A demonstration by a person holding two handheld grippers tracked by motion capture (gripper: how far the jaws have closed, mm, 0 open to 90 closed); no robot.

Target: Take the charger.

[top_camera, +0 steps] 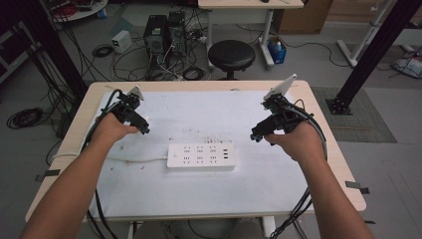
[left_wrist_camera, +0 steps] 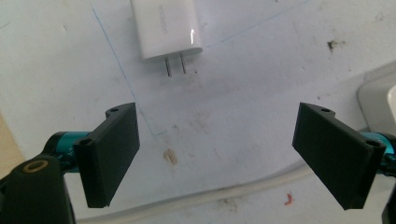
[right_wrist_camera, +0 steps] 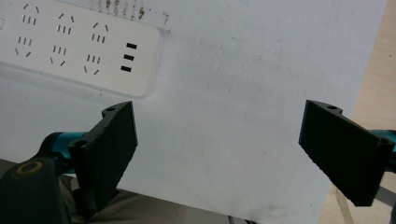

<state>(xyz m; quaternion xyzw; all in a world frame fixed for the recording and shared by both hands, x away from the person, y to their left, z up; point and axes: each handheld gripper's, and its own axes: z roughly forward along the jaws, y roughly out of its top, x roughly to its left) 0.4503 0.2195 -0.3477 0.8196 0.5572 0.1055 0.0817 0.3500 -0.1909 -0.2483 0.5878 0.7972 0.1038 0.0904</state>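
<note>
charger: white plug-in adapter (left_wrist_camera: pixel 166 29), lying flat on the white sheet, 2 metal prongs pointing back toward the left gripper's camera. Ahead of the left jaws, nearer the left-hand one in that view, well clear of both. Faint grey lettering on its face, too small to read.
charger in high view: small white block (top_camera: pixel 145 121) just beside the left gripper's tip, partly hidden by it.
power strip: white (top_camera: pixel 201 156), flat at the middle of the sheet, between the 2 hands. 6 socket groups in 2 rows of 3, plus 3 slots at its right end. Nothing plugged in.
strip cable: white cord (top_camera: pixel 133 160) leaves the strip's left end and runs left across the sheet; the same cord crosses below the jaws in the left gripper view (left_wrist_camera: pixel 210 196).
left gripper: (top_camera: pixel 141 124) held in the left hand (top_camera: pixel 112 128) above the left part of the sheet, aimed down and right. Jaws wide apart, nothing between them, bare sheet in the gap.
right gripper: (top_camera: pixel 257 134) held in the right hand (top_camera: pixel 293 139), right of the strip, aimed down and left. Jaws wide apart, gripping nothing; strip's slot end (right_wrist_camera: pixel 84 46) sits up-left of them in the right gripper view.
sheet: white cover (top_camera: pixel 199 199) on a light wood table (top_camera: pixel 328 149), smudged, thin blue pen lines (left_wrist_camera: pixel 116 60) near the charger.
background: black stool (top_camera: pixel 231 55) behind the table.
</note>
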